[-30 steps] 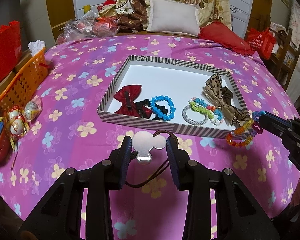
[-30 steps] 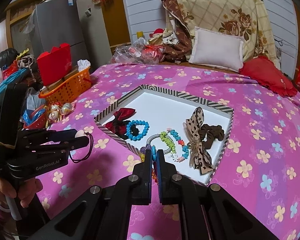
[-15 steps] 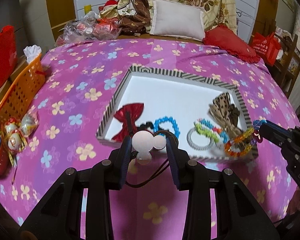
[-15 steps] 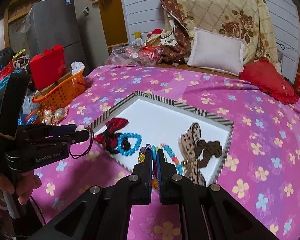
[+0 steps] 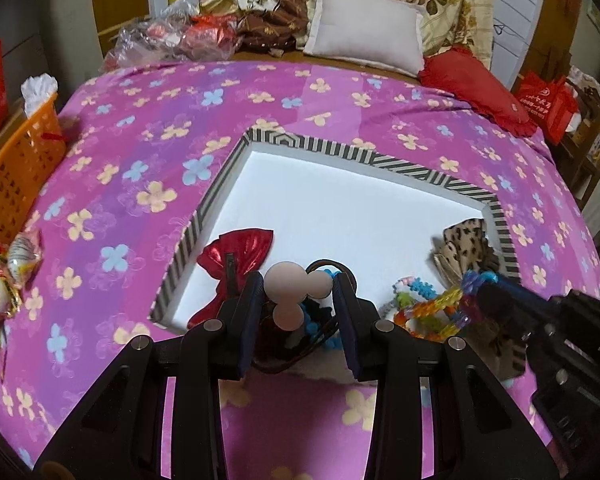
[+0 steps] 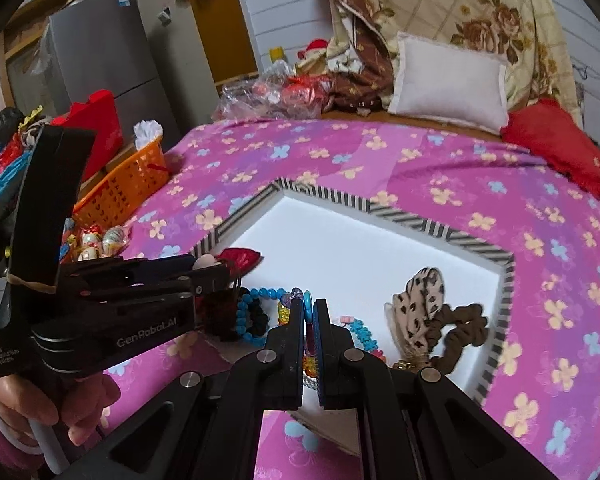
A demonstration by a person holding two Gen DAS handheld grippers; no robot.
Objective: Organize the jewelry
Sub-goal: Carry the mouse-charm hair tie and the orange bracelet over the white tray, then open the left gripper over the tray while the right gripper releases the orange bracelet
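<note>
Over the near edge of the striped tray [image 5: 420, 170], the left gripper [image 5: 298, 300] is clamped on a white three-lobed hair-tie charm [image 5: 292, 286], whose dark elastic loop [image 5: 300, 354] hangs below the jaws. Beside it, the right gripper [image 6: 310, 312] has its jaws pressed together on a multicoloured chain bracelet [image 5: 440, 308], which dangles above the tray's near right part. A hand [image 6: 40, 412] grips the left gripper's handle in the right wrist view.

Inside the tray, at its near left corner, lies a red bow clip [image 5: 236, 258]; just right of it a blue bead bracelet [image 6: 256, 306] rests around something black. Further right along the near side sit pastel bead bracelets [image 6: 360, 332], partly hidden by the jaws. At the tray's right wall lie a leopard-print bow [image 6: 420, 304] and, touching it, a brown scrunchie [image 6: 456, 328].

The tray rests on a pink flowered bedspread [image 5: 140, 152]. Left of the tray, off the bedspread's edge, stands an orange basket [image 5: 16, 176]. Beyond the tray, a white pillow [image 5: 364, 36] and a red cushion [image 5: 472, 88] lie at the bed's head.
</note>
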